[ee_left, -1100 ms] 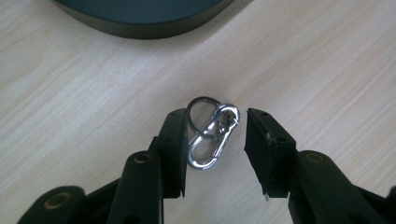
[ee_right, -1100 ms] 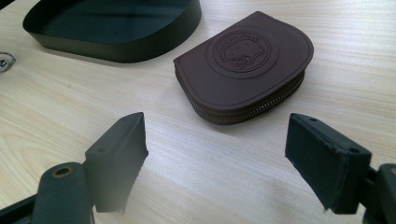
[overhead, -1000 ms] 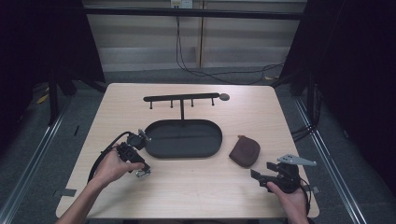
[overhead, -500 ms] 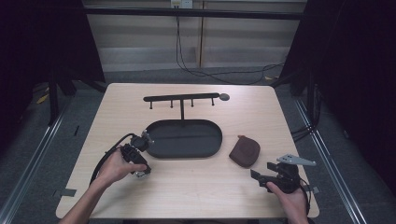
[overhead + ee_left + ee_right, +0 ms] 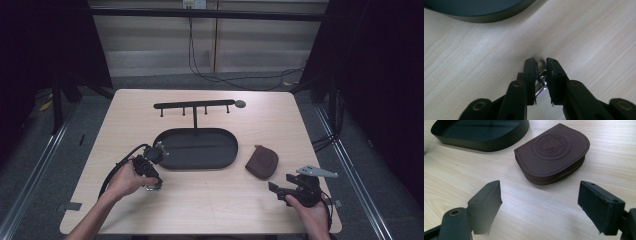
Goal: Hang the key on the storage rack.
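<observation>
— What's my left gripper (image 5: 541,62) doing?
— Its jaws have just been closing — now pinched on a small shiny metal piece (image 5: 540,83) on the wooden table (image 5: 210,200), just off the dark oval tray (image 5: 197,148) at its 8 o'clock.
— And my right gripper (image 5: 539,202)?
— Jaws wide, nothing between them — the brown zip coin pouch (image 5: 554,152) lies at 12 o'clock, well apart.
</observation>
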`<state>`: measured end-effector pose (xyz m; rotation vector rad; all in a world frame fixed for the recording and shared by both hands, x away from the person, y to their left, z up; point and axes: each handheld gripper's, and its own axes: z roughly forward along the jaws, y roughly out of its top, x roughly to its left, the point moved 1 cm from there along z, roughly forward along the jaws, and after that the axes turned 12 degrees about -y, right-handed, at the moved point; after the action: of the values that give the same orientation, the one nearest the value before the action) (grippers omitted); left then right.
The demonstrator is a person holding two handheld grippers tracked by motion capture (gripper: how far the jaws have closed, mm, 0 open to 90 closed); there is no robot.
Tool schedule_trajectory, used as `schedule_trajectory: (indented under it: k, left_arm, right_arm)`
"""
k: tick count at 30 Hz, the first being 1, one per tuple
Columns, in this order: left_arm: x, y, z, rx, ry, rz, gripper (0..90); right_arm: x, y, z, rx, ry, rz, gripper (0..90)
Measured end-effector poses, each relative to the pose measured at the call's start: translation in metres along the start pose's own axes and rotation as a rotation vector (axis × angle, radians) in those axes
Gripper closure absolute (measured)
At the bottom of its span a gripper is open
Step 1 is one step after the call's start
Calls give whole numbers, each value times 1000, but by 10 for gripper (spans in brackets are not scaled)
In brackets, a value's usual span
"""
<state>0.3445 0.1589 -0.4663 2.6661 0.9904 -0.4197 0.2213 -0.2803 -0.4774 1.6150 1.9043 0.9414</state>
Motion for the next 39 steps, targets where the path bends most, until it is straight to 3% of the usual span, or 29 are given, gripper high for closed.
schedule_trajectory:
  k: [9,14,20,24,29,32,35,39]
  left_arm:
    - [-10,1,-7,14,-1,44,884]
    - [-18,2,-15,25,10,98,878]
    - [-20,0,-23,27,29,105,900]
    - [-18,1,-21,12,26,95,831]
    - [-19,4,-13,33,8,111,792]
    - [-19,6,-7,63,8,122,803]
    - [-19,7,-3,83,12,127,869]
    - [-20,7,-6,88,15,128,892]
  right_arm:
    - [1,0,0,3,-2,0,185]
    - [0,0,0,2,3,1,184]
    - [1,0,0,4,2,-1,184]
    - [1,0,0,3,3,1,184]
    - [1,0,1,6,5,-4,183]
    - [1,0,1,7,5,-6,184]
    - [1,0,1,7,6,-3,183]
    - [1,0,1,7,6,-4,182]
